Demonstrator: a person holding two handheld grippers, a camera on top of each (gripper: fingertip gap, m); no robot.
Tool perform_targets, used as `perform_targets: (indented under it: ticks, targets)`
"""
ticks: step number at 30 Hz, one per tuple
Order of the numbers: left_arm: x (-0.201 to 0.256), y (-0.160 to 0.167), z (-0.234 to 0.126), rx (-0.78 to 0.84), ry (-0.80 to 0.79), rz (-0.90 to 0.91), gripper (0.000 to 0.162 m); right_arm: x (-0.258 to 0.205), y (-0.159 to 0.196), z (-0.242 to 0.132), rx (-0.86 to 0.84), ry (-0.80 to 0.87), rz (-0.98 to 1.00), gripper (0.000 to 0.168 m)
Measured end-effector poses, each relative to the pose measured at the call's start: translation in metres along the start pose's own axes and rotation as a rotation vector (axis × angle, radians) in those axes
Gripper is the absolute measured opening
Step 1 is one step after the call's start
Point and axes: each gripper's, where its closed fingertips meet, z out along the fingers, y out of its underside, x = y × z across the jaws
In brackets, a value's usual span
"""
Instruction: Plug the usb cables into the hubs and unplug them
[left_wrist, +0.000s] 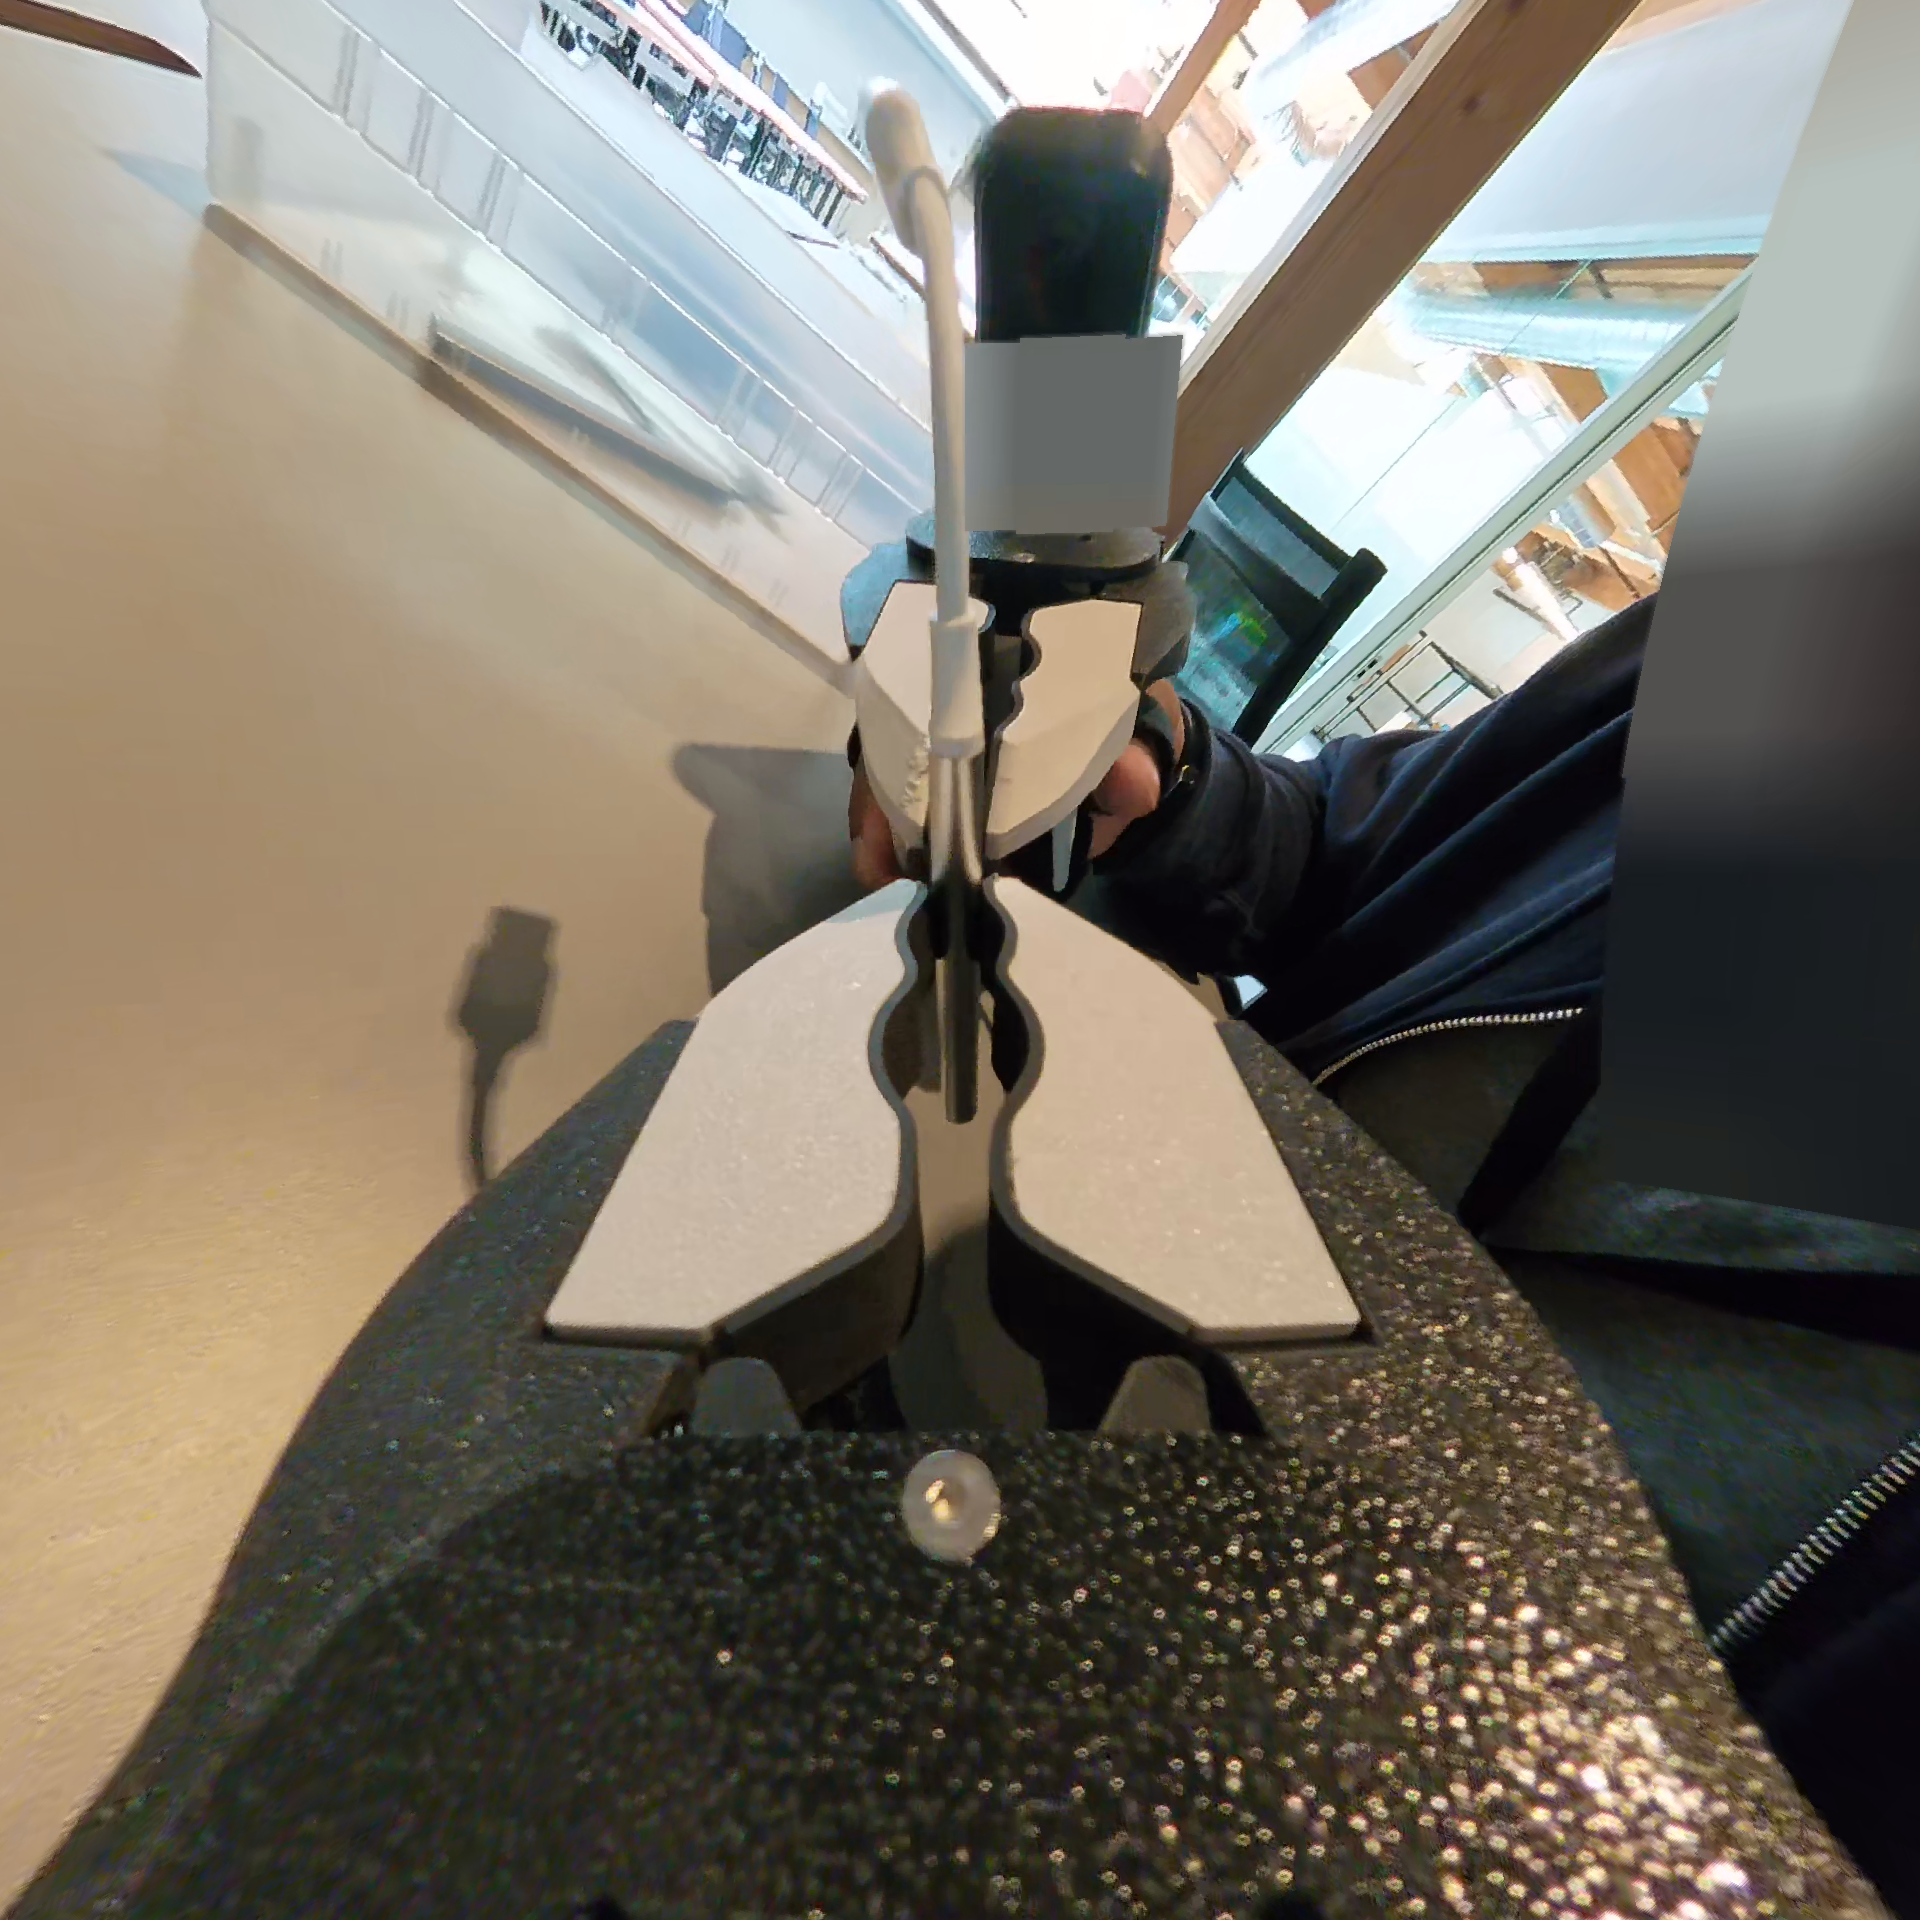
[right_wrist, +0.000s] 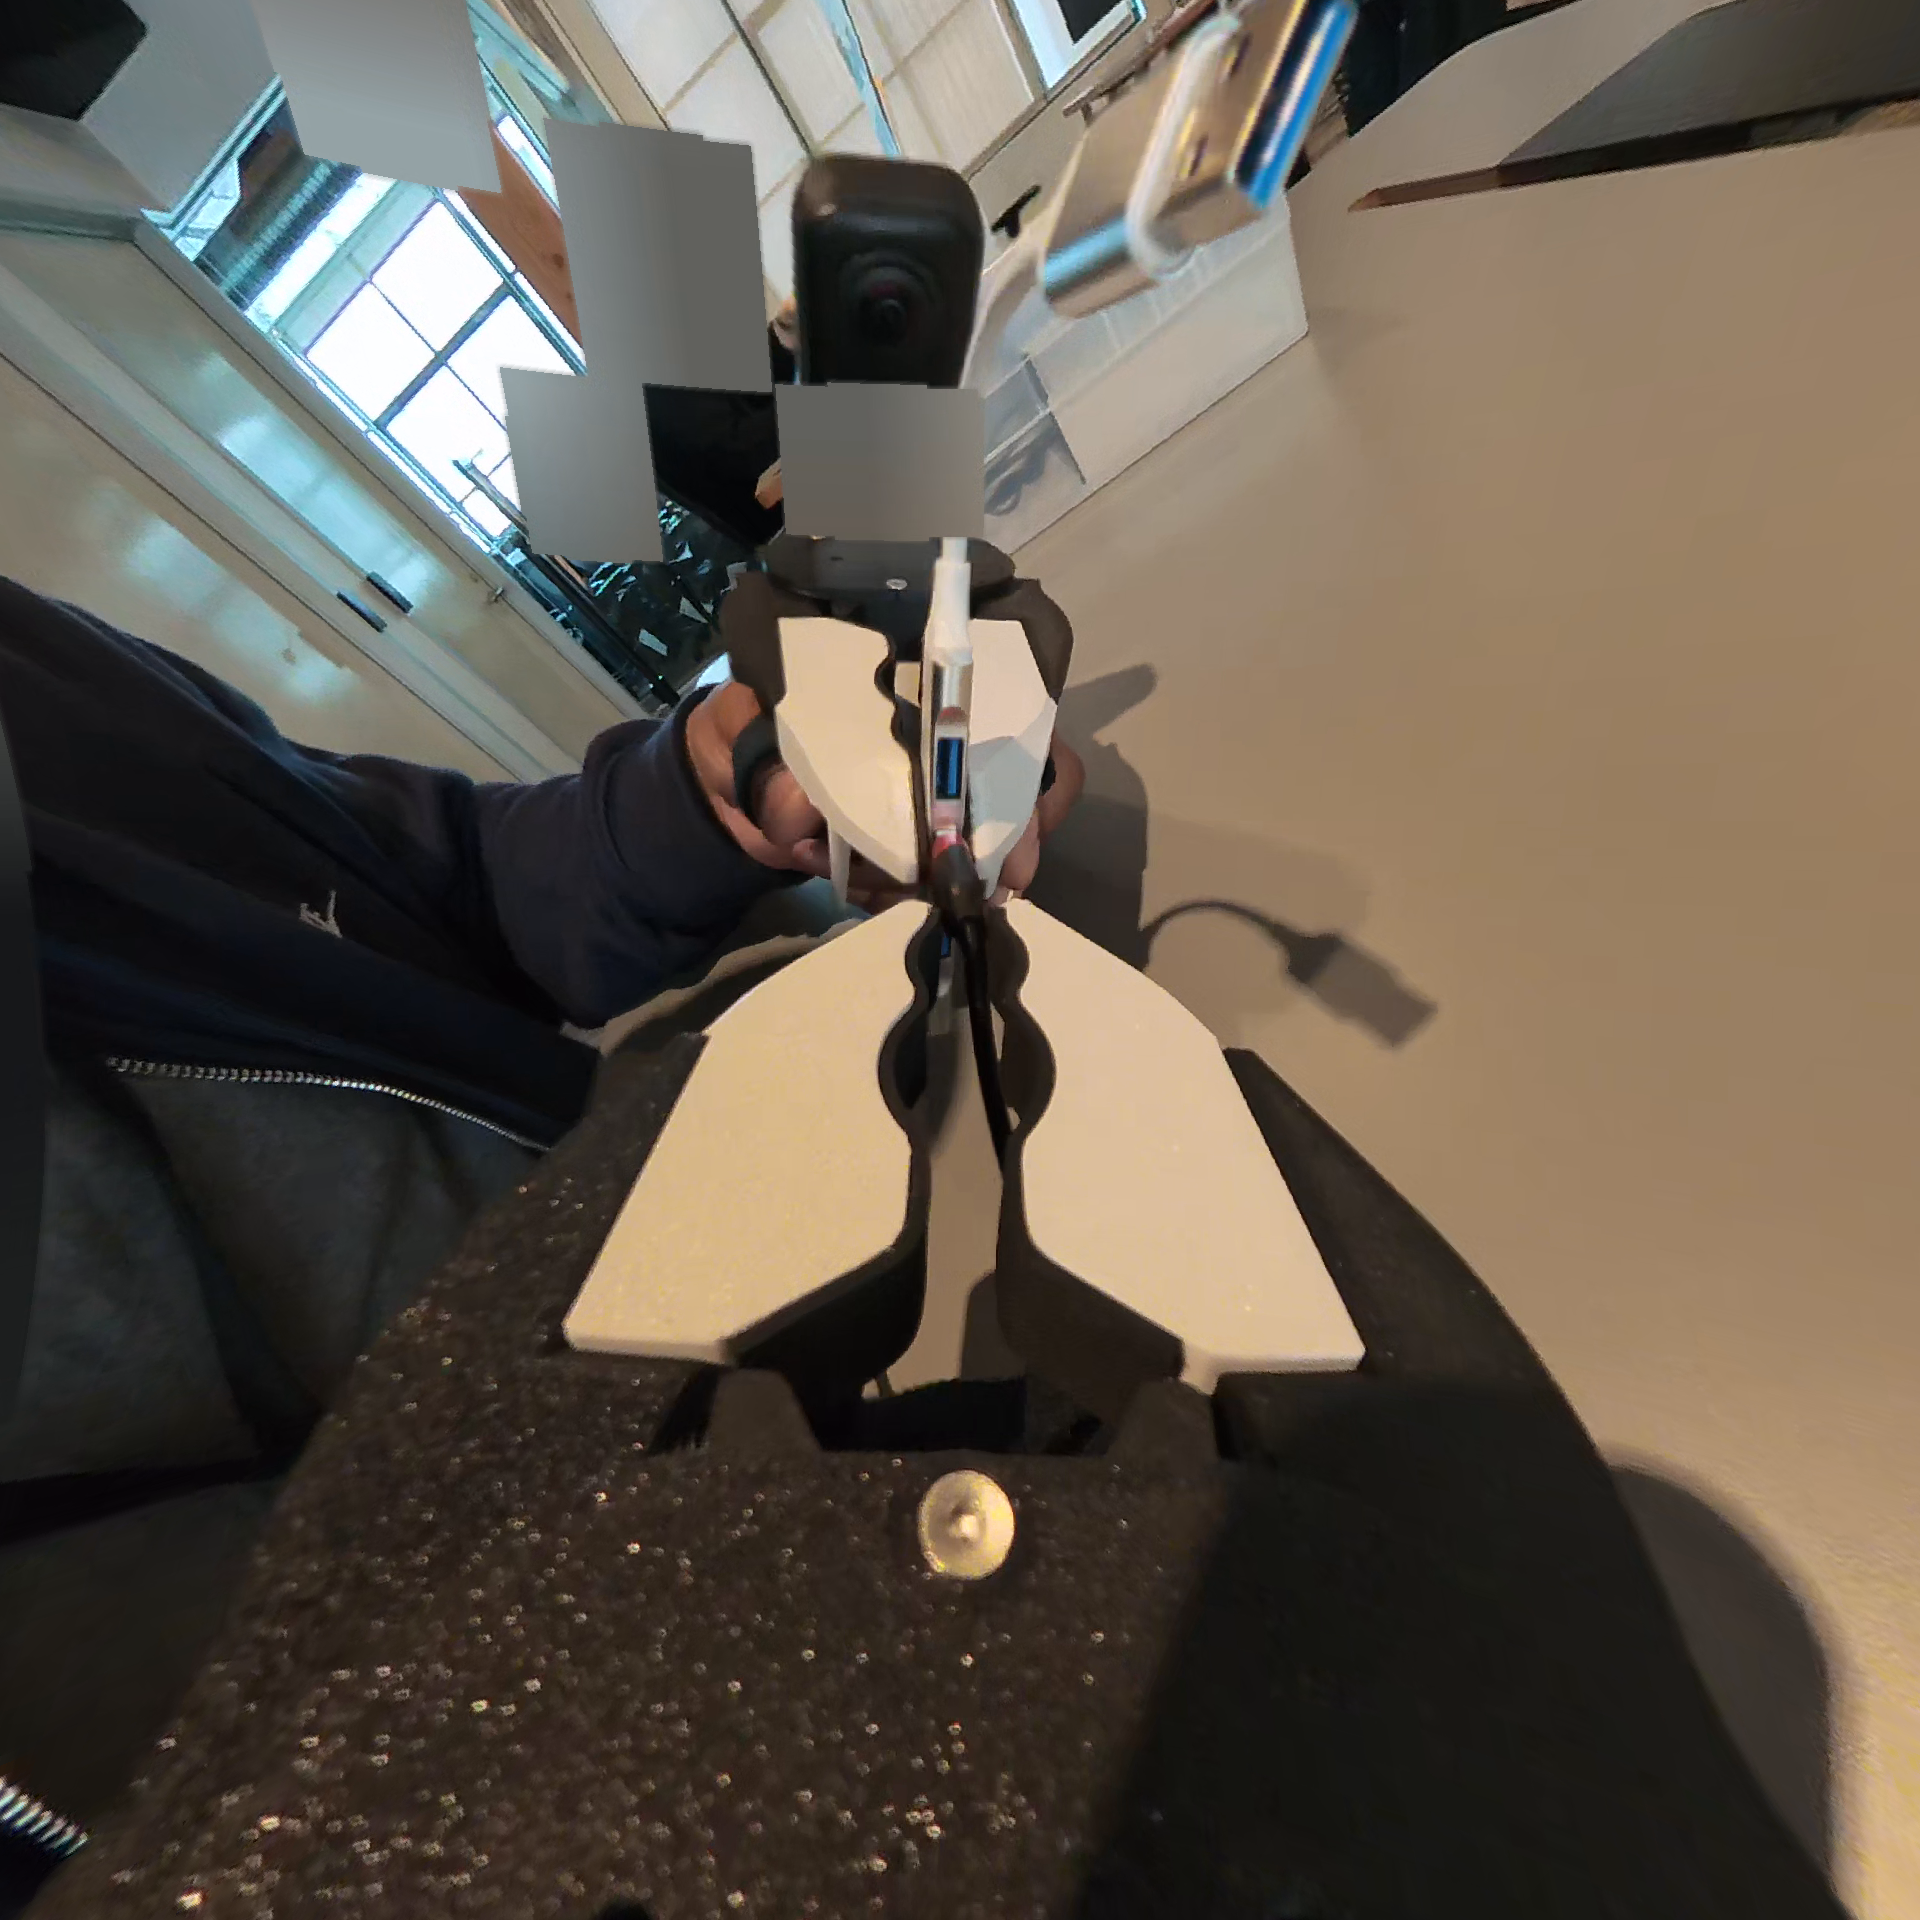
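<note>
White-padded grippers are facing each other above the beige counter (right_wrist: 1558, 727). The left gripper (left_wrist: 951, 914) is closing tight on the silver hub (right_wrist: 948, 727), edge-on, its white lead (left_wrist: 940, 416) arching up. The right gripper (right_wrist: 961, 920) is pinching the black cable (right_wrist: 982, 1039) just behind its plug (right_wrist: 951, 868), which is meeting the hub's end port; seating depth is unclear. Best move: keeping plug and port in line, pushing straight, no twisting, hub braced.
</note>
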Motion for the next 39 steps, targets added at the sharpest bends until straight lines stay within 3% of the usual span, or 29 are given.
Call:
perform_targets:
  ticks: [9, 15, 24, 34, 39]
  targets:
    - [0.003, -0.007, -0.001, 0.055, 0.051, -0.044, 0.008, -0.003, 0.006, 0.003, -0.035, -0.011, 0.011, 0.005]
    - [0.009, -0.016, -0.003, 0.128, 0.126, -0.111, 0.016, -0.004, 0.001, 0.003, 0.009, -0.047, 0.071, 0.005]
    - [0.004, -0.036, -0.019, 0.274, 0.150, -0.163, 0.016, -0.005, -0.012, -0.003, 0.079, -0.064, 0.104, 0.005]
    - [-0.010, -0.042, -0.027, 0.322, 0.045, -0.142, 0.015, -0.023, -0.046, -0.025, 0.186, -0.031, -0.006, 0.005]
    - [-0.017, -0.047, -0.034, 0.374, 0.021, -0.162, 0.014, -0.033, -0.090, -0.072, 0.330, 0.068, -0.086, 0.004]
